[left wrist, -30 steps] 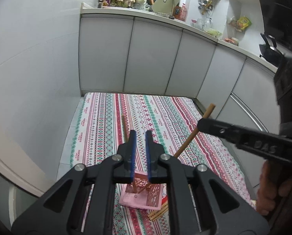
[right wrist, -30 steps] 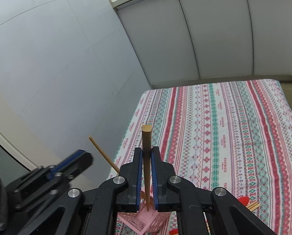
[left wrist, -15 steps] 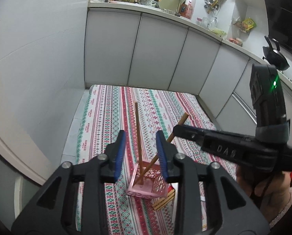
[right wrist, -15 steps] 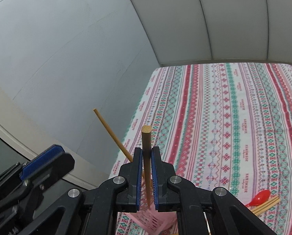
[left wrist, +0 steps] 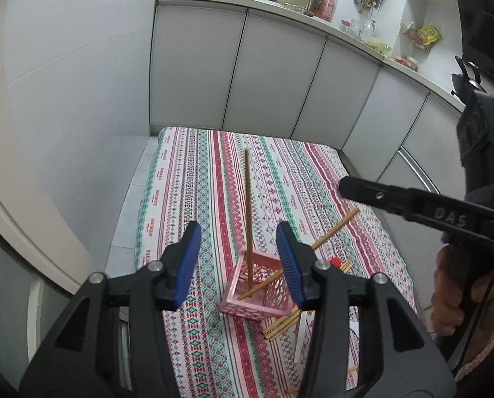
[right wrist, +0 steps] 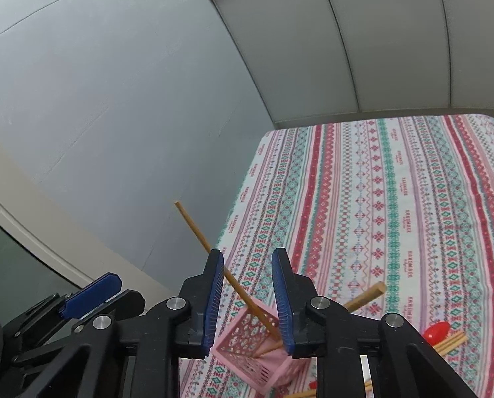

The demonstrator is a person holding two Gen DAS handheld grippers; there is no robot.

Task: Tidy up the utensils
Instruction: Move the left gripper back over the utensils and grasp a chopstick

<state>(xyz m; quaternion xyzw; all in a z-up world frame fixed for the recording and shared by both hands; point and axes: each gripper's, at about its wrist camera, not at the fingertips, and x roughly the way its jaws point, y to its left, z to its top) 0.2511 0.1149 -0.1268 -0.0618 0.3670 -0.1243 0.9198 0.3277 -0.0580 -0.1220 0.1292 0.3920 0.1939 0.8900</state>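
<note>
A pink lattice basket (left wrist: 251,311) stands on the striped tablecloth (left wrist: 197,179). A thin wooden chopstick (left wrist: 247,199) stands nearly upright in it, and a thicker wooden stick (left wrist: 335,229) leans out of it to the right. My left gripper (left wrist: 237,237) hangs above the basket, its jaws opening, touching neither stick. In the right wrist view my right gripper (right wrist: 247,257) is just over the basket (right wrist: 243,331), jaws opening. The thin chopstick (right wrist: 200,235) passes behind them untouched and the thick stick (right wrist: 368,293) lies free to the right.
Loose chopsticks (left wrist: 280,325) and a red spoon (left wrist: 335,261) lie beside the basket on the right. A person's hand (left wrist: 452,295) holds the right gripper's handle. White cabinet fronts (left wrist: 273,76) ring the table's far side, and a wall (right wrist: 114,116) stands on the left.
Both grippers have opened and let go of their sticks. The thin chopstick now stands in the basket, and the thick stick has tipped over to lean right. The left gripper has drawn back.
</note>
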